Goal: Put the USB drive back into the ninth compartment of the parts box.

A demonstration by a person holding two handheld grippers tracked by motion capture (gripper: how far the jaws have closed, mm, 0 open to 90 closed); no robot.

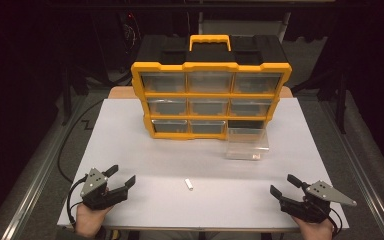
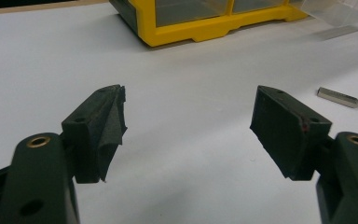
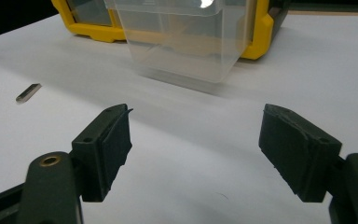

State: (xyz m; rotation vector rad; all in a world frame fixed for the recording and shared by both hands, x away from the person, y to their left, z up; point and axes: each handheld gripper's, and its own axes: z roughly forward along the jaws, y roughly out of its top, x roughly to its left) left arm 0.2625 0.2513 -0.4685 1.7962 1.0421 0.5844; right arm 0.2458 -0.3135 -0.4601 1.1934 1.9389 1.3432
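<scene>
Both grippers are sitting low over the white table top (image 1: 145, 150) near its front edge, each held in a hand. Left gripper (image 1: 121, 177) is hovering at the front left corner with its jaws spread wide and nothing between them; in the left gripper view its pads (image 2: 109, 130) are standing well apart over bare white surface. Right gripper (image 1: 283, 185) is hovering at the front right corner, jaws likewise gaping and empty, its pads (image 3: 114, 144) framing bare table.

Between the two, nearer the front edge, a small metal bit (image 1: 189, 184) is lying flat on the table, well apart from either gripper; it is showing as a short silvery bar (image 2: 338, 97) to the right of the left gripper's jaws and to the far left (image 3: 28, 92) of the right gripper's. Open white surface is lying all around it.

Farther back, a clear plastic drawer (image 1: 247, 143) is standing on the table, pulled out of the yellow organizer box (image 1: 211, 92), just in front of its open lower right slot. Whether anything is lying in it, I cannot tell. Other drawers are sitting shut in the organizer, contents unclear. Its yellow handle (image 1: 209, 40) is standing on top. Table sides are bordered by metal rails.
</scene>
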